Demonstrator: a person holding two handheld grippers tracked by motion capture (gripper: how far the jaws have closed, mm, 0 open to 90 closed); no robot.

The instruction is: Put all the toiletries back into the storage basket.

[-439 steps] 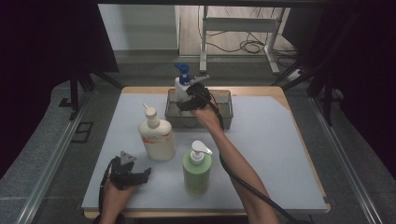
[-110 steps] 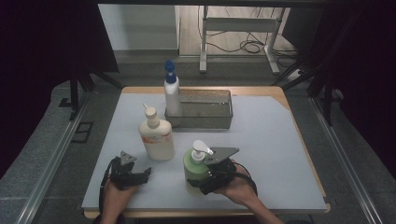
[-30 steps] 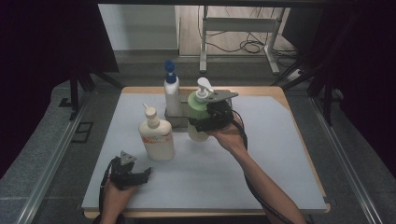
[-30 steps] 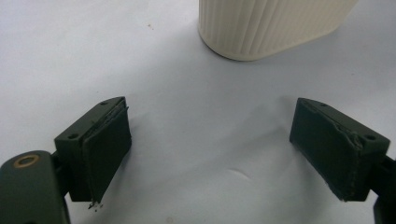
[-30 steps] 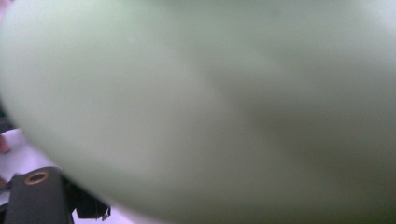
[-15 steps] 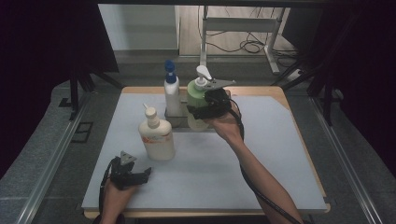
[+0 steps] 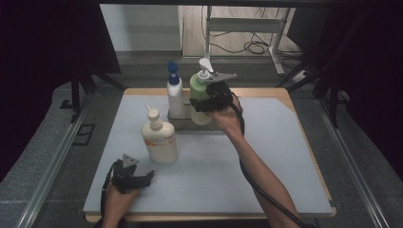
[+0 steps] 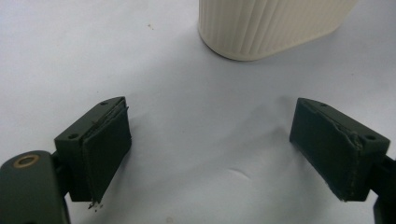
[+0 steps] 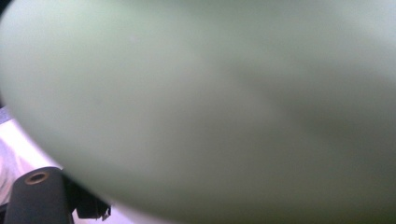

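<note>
A green pump bottle (image 7: 199, 90) with a white pump head hangs in the air over the dark tray (image 7: 183, 123) at the table's far middle. My right gripper (image 7: 202, 104) is shut on its body; the pale green wall of the green pump bottle (image 9: 210, 107) sits blurred right against the right gripper view's camera. A white bottle with a blue cap (image 7: 174, 92) stands upright at the tray's left end. A cream lotion bottle (image 7: 158, 137) stands on the table nearer me. My left gripper (image 7: 138, 179) rests open near the front left edge, its fingers (image 8: 105, 140) apart, with the cream bottle's base (image 8: 266, 25) just beyond them.
The table top (image 7: 266, 161) is a pale grey sheet with a wooden rim. Dark curtains stand on both sides, and a metal frame with cables (image 7: 247, 33) stands on the floor behind the table.
My right hand has carried the green bottle away from me and slightly up, from in front of the tray to above it. The left gripper has stayed put.
</note>
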